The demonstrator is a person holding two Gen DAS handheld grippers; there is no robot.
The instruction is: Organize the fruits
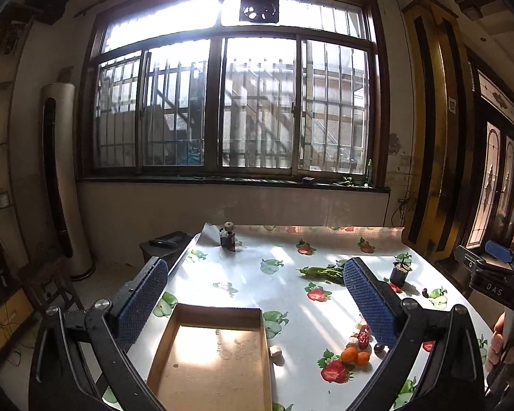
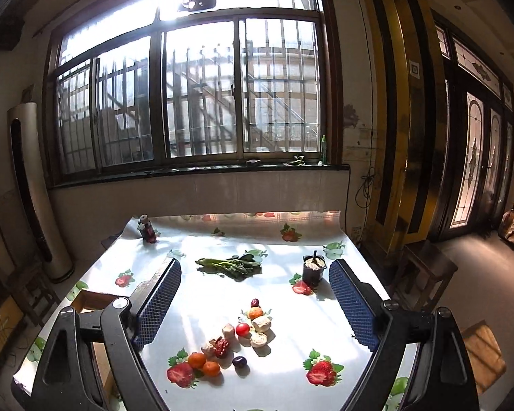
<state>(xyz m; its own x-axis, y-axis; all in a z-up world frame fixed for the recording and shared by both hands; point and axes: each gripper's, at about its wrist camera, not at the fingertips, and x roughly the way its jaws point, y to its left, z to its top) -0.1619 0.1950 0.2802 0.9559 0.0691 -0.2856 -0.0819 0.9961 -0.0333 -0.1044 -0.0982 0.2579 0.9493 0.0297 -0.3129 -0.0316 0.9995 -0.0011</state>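
A: As both tools hang above the worktop [image 2: 222, 294], what do you log for the jaws?

B: Left gripper [image 1: 257, 301]: jaws spread wide, nothing between them, over the cardboard tray [image 1: 264, 349] at the near left. Right gripper [image 2: 257, 301]: jaws likewise apart, holding nothing, over the fruit.

A: Where does the fruit lie?

B: Clustered on the fruit-print cloth, right of the tray and outside it. Two oranges [image 2: 204, 364] touch at the near edge, a dark plum [image 2: 239, 361] just beside them, a red date [image 2: 221, 347] behind. Farther back: a red tomato [image 2: 242, 329], another orange [image 2: 256, 313], pale lumps I cannot identify.

A: Other items?

B: Leafy greens [image 2: 229, 264] mid-worktop, a dark cup [image 2: 313, 269] to their right, a small bottle [image 2: 146, 229] at the far left corner.
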